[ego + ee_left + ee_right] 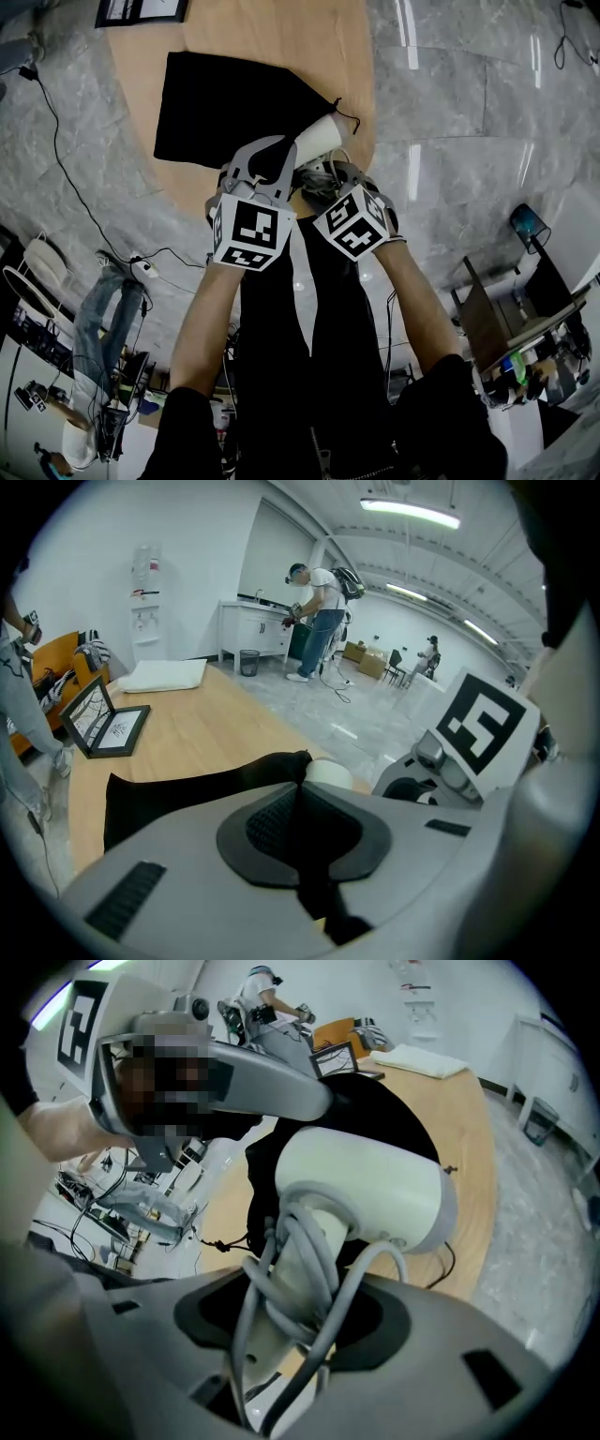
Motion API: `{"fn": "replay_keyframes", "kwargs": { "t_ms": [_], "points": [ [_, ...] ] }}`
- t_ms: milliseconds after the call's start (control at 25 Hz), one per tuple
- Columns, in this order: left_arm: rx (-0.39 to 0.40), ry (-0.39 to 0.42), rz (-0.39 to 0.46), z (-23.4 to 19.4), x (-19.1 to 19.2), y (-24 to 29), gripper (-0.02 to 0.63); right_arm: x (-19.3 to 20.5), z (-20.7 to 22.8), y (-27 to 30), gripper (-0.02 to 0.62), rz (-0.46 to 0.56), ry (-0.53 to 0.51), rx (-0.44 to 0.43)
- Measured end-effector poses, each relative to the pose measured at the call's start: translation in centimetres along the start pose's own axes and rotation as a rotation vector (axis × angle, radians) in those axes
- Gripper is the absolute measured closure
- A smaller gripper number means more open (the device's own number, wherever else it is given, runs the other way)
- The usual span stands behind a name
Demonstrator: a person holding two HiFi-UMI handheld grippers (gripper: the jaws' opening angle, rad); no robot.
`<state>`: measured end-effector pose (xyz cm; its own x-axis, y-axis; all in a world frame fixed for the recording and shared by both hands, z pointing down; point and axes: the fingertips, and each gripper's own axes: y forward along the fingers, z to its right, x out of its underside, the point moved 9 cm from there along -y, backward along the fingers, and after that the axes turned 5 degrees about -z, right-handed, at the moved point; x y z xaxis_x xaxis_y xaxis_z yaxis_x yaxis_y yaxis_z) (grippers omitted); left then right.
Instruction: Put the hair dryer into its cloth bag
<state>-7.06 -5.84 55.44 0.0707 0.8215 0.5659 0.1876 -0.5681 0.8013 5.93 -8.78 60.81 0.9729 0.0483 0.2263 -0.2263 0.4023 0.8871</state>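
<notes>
The black cloth bag (234, 108) lies flat on the round wooden table (281, 37). My left gripper (267, 167) is shut on the bag's near edge; in the left gripper view, black cloth (187, 789) runs in between its jaws (302, 803). The white hair dryer (366, 1194) has its grey cord wound round the handle (300, 1283). My right gripper (291, 1330) is shut on that handle. The dryer's head (319, 136) points at the bag's mouth, right beside the left gripper's fingers (272, 1087). The dryer's barrel (330, 772) peeks over the cloth.
A framed picture (108, 726) and a folded white cloth (164, 675) sit at the table's far end. The table's near edge (187, 202) is just under my grippers. Cables (56, 141) trail over the grey floor. A person (314, 621) stands far back by a counter.
</notes>
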Motion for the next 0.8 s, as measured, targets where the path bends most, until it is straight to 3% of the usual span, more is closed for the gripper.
{"fn": "replay_keyframes", "kwargs": {
  "t_ms": [400,800],
  "points": [
    [0.063,-0.009,-0.023,0.1,1.2,-0.4,0.583,-1.6,1.0,0.4,0.354,-0.130,-0.311,-0.006],
    [0.106,-0.010,-0.016,-0.3,2.5,-1.1,0.583,-5.1,0.9,1.7,0.353,-0.167,-0.449,-0.026]
  ]
}}
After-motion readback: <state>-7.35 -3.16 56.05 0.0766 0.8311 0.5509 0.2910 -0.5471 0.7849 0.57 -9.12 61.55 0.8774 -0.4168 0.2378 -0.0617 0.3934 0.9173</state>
